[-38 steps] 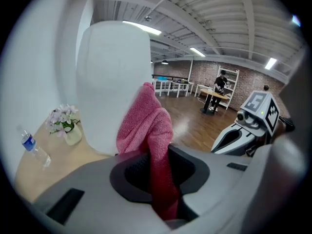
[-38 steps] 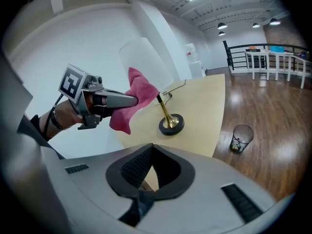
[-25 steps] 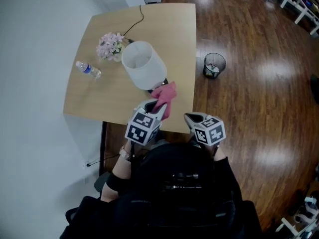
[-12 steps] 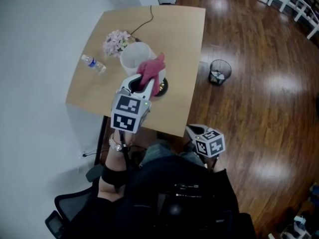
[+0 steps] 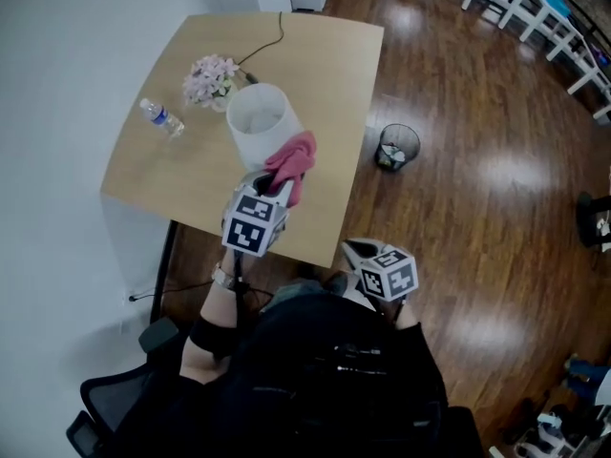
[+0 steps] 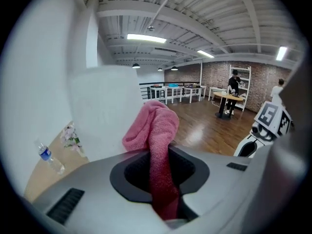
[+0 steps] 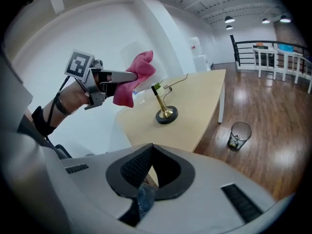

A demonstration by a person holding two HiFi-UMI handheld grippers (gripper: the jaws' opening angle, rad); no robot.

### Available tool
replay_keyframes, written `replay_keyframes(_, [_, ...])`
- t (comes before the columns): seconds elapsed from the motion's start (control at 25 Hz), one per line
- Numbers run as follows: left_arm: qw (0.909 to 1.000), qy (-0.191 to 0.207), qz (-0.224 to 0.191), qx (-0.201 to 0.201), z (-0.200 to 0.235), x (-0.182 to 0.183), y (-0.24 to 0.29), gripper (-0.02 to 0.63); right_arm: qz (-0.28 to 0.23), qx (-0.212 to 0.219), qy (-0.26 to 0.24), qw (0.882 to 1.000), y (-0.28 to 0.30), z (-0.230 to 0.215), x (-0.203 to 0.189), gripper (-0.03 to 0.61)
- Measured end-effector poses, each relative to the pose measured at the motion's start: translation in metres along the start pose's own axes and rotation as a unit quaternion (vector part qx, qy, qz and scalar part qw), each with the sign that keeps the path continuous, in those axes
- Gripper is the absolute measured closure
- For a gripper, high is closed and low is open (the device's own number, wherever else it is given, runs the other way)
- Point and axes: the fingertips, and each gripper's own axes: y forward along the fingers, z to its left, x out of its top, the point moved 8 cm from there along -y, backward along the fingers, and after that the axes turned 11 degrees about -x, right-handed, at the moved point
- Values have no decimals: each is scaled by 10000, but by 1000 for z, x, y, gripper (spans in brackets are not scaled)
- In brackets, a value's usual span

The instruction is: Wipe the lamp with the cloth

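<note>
Seen from above, the left gripper (image 5: 274, 185) has its jaws clamped on a pink cloth (image 5: 292, 158), which bunches out past the tips against the near right side of the lamp (image 5: 258, 122). The lamp, with its white shade, stands on a pale wooden table (image 5: 325, 84); whether cloth and shade actually touch is unclear. The right gripper (image 5: 355, 249) hangs well apart, off the table's near edge, its jaws drawn together on nothing, so nothing steadies the lamp. The main risk is tipping: the shade sits high on a thin stem over a small round base (image 7: 166, 115), and a sideways push with the cloth would likely rock it toward the flowers (image 5: 210, 79) and the water bottle (image 5: 159, 119) just beyond. Pressing hard could dent the shade. Only a fold of cloth is pinched, so dragging might pull it free. The cord (image 5: 272, 41) could also snag.
</note>
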Motion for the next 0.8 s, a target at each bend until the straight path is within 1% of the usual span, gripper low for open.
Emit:
replay_keyframes(0.12, [9997,-208,46,-125,4,-15,12,531,61,-111,-84,9999,-2,-5,9,572])
replay_keyframes(0.32, [9985,-428,117,-306,6,-34,28,531,144,-154,-68,9998,5,-11,12,572])
replay_keyframes(0.48, [9965,-621,212,-520,7,-50,35,531,197,-280,-54,9994,9,-11,17,572])
replay_keyframes(0.6, [9943,-637,368,-773,-5,-59,40,531,294,-337,27,9990,9,-8,14,572])
replay_keyframes(0.68, [9932,-579,379,-936,-16,-60,38,531,351,-335,84,9988,10,-7,8,572])
replay_keyframes(0.8, [9944,-455,99,-950,-29,-40,27,531,434,-296,87,9986,14,-13,4,572])
